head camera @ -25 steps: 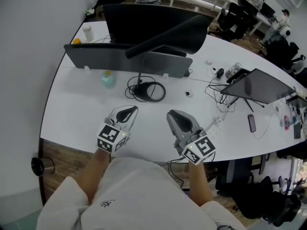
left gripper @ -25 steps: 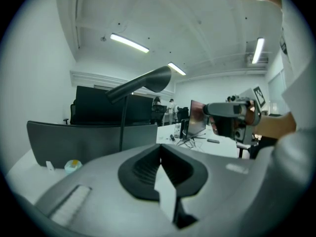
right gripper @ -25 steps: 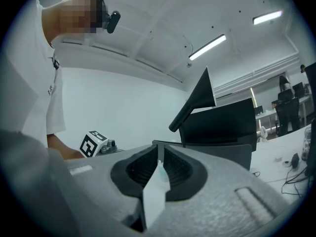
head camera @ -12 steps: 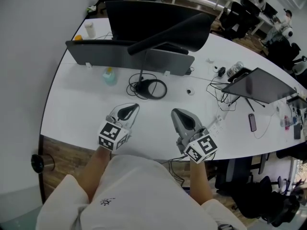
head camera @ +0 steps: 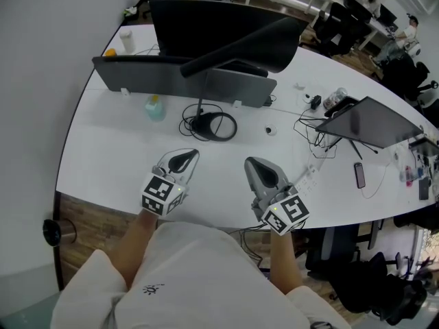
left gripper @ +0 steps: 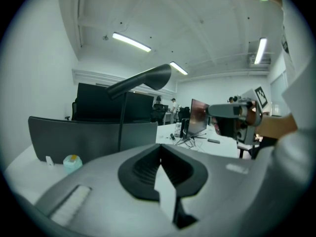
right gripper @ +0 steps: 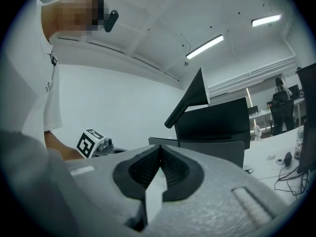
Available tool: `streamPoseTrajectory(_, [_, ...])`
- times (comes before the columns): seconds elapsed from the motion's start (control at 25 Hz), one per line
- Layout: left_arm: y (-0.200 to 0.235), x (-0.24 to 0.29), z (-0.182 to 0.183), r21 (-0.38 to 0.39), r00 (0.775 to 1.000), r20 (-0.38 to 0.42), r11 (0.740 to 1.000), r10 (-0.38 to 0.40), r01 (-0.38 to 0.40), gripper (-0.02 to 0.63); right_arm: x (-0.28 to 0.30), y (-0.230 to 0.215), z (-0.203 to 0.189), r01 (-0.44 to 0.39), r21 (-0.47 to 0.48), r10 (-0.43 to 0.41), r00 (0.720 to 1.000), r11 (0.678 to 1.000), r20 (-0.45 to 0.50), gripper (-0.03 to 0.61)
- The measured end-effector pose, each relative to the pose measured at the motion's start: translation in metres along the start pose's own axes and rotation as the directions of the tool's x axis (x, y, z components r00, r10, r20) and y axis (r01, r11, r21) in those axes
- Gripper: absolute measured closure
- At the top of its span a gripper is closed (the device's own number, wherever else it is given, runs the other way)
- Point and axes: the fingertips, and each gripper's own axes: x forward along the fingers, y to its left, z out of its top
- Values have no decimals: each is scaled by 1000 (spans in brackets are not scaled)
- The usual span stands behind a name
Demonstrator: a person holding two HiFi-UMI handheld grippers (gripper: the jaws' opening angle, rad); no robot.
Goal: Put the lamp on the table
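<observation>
The black desk lamp stands upright on the white table, its round base in a coil of cable and its long head reaching over the grey divider. My left gripper hangs shut and empty near the table's front edge, short of the lamp base. To its right, my right gripper is also shut with nothing in it. In the left gripper view the gripper has its jaws pressed together, with the lamp ahead. The right gripper view shows that gripper with its jaws meeting and the lamp ahead.
A grey divider panel and a black monitor stand behind the lamp. A teal bottle sits left of the base. At the right lie a tilted dark screen, tangled cables and a phone.
The head view has shifted slightly. Both grippers stay near the table's front edge and the lamp has not moved.
</observation>
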Motion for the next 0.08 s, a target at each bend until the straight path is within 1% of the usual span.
streamPoseTrajectory(0.08, [-2,1,-2,-4,1000,-3,1000,2,-2,620,-2,-1,-1,2,-1,-2,1000,1000,-3,578])
